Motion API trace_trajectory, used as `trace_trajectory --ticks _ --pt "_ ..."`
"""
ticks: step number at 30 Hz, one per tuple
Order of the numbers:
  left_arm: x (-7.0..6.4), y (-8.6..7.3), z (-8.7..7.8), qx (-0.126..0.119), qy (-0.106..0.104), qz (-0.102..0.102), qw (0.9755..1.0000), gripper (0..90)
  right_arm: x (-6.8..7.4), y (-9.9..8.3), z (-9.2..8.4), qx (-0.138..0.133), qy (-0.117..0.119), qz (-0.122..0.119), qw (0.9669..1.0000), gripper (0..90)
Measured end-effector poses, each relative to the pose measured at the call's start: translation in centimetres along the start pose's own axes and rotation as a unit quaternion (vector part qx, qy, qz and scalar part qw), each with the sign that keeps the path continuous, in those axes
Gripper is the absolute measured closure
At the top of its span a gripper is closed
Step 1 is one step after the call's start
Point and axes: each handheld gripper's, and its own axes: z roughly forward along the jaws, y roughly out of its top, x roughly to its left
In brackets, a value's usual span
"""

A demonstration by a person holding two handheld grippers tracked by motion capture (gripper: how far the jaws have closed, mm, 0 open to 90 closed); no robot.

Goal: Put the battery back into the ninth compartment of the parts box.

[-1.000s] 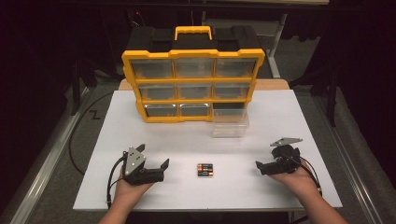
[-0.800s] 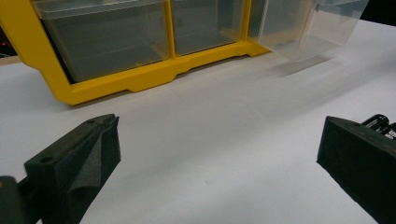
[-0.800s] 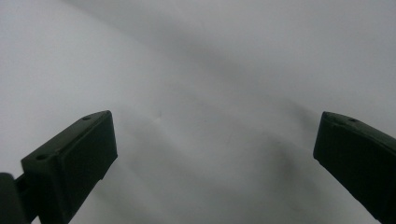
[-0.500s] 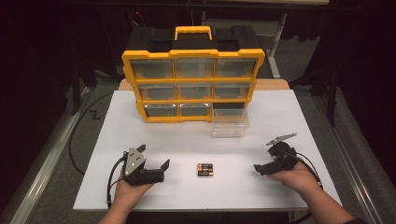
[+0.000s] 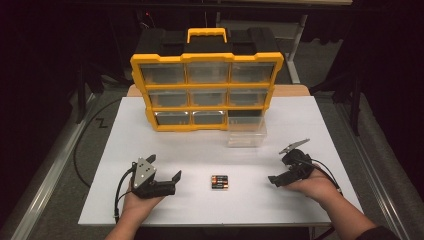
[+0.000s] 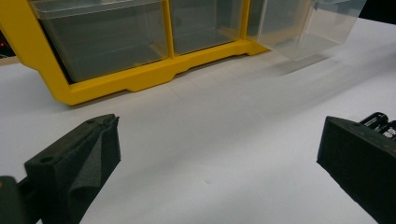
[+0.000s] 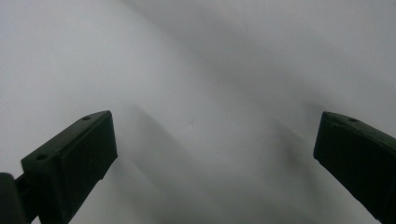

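A small pack of batteries (image 5: 219, 182) lies on the white table (image 5: 210, 150) near the front, between the two hands. My left gripper (image 5: 164, 168) rests to its left, open and empty, and in the left gripper view the batteries (image 6: 380, 122) peek out behind the right jaw of that gripper (image 6: 217, 154). To the right of the pack my right gripper (image 5: 280, 168) is open and tilted down toward the table. Between the wide-apart jaws of the right gripper (image 7: 215, 154), its own view holds nothing but blurred white table (image 7: 201, 70).
A yellow drawer organizer (image 5: 206, 90) with a black top and handle stands at the back of the table. One clear drawer (image 5: 246, 133) sits pulled out in front of its lower right slot. In the left gripper view the organizer (image 6: 140, 79) and drawer (image 6: 303, 28) lie ahead.
My right gripper has shifted slightly left and tipped downward toward the table. The left gripper and the batteries have stayed where they were.
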Motion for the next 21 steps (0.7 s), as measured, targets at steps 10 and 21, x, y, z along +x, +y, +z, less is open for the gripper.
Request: trace_trajectory --ticks 10,21 --pt "0.1 0.0 0.0 0.0 0.001 -0.001 1.0 0.3 1.1 1.5 0.6 0.007 0.012 -0.035 0.9993 1.0" --pt "0.1 0.0 0.0 0.001 0.001 -0.001 1.0 0.3 2.6 2.4 1.0 0.019 0.049 -0.094 0.9942 1.9"
